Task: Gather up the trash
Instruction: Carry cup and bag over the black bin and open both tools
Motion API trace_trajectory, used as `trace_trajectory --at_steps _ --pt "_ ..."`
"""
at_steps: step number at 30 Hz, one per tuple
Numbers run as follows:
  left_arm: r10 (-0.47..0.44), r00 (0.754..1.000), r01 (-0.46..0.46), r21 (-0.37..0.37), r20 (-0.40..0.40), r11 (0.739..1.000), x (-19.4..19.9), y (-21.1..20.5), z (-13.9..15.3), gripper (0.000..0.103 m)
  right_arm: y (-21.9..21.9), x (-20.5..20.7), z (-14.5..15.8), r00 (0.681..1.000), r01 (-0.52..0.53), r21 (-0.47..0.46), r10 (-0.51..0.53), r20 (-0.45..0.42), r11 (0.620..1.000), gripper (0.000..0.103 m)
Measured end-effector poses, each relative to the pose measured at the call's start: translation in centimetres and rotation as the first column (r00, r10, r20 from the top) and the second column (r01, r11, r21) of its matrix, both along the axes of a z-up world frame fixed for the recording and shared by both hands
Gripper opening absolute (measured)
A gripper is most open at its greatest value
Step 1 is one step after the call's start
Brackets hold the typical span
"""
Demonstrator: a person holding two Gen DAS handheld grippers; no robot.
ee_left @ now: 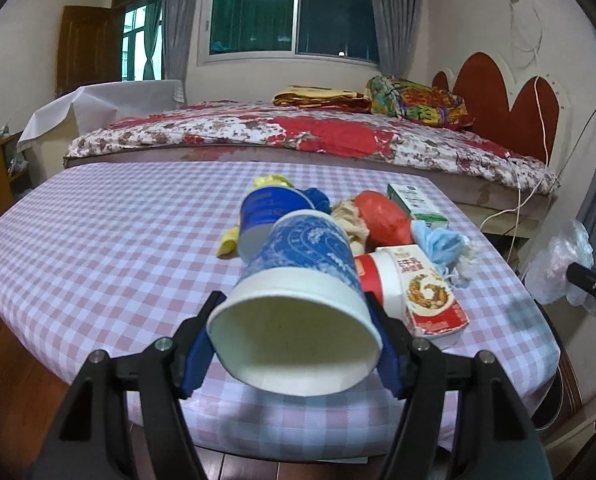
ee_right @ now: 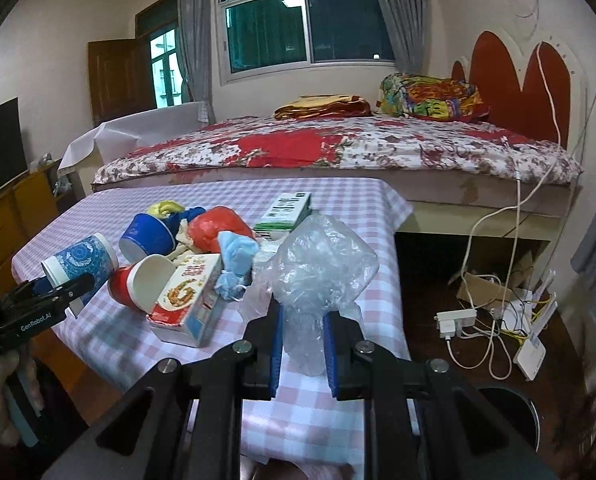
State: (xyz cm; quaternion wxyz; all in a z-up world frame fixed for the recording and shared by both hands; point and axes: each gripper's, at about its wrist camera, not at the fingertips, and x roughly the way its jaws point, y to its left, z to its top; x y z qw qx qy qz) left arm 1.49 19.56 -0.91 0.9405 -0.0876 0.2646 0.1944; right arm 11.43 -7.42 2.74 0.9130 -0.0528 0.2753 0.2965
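Barely begun: the left gripper [ee_left: 293, 344] clamps a paper cup [ee_left: 302, 280] above the table [ee_left: 97, 232], the right gripper [ee_right: 302, 344] pinches a plastic bag [ee_right: 318, 264] (both lifted); cups, cartons and wrappers remain piled.

Blue-patterned paper cup [ee_left: 306, 264], pink-white checked tablecloth [ee_left: 117, 240], clear plastic bag [ee_right: 322, 268], red-floral bedspread [ee_left: 298, 132].

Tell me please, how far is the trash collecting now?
Nothing looks finished yet. In hand: the left gripper is clamped on a blue patterned paper cup, and the right gripper pinches a crumpled clear plastic bag. Left on the checked table: another blue cup, a red cup, a food carton, a red bag, a blue wad, a green box.
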Motion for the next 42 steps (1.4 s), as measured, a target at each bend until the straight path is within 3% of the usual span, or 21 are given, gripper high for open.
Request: trace_trajectory --at_steps 15,25,33,42 --pt "-0.099 0.995 0.098 0.024 0.03 0.995 2.2 -5.0 1.1 0.068 -5.4 -0.2 -0.3 0.994 0.108 -0.006 -0.108 0.014 0.994 0.019" --pt "-0.301 0.953 0.301 0.011 0.029 0.954 5.4 -12.3 1.4 0.068 -11.8 -0.1 -1.2 0.972 0.236 -0.027 -0.237 -0.002 0.971 0.019" --pt "-0.484 0.875 0.484 -0.003 -0.016 0.875 7.4 -19.4 0.3 0.068 -17.3 0.0 -2.7 0.941 0.336 -0.05 -0.338 -0.029 0.94 0.019" --pt "-0.667 0.74 0.666 -0.04 -0.092 0.745 8.9 -27.5 -2.2 0.068 -22.9 0.4 -5.5 0.917 0.379 -0.099 -0.388 -0.091 0.92 0.019"
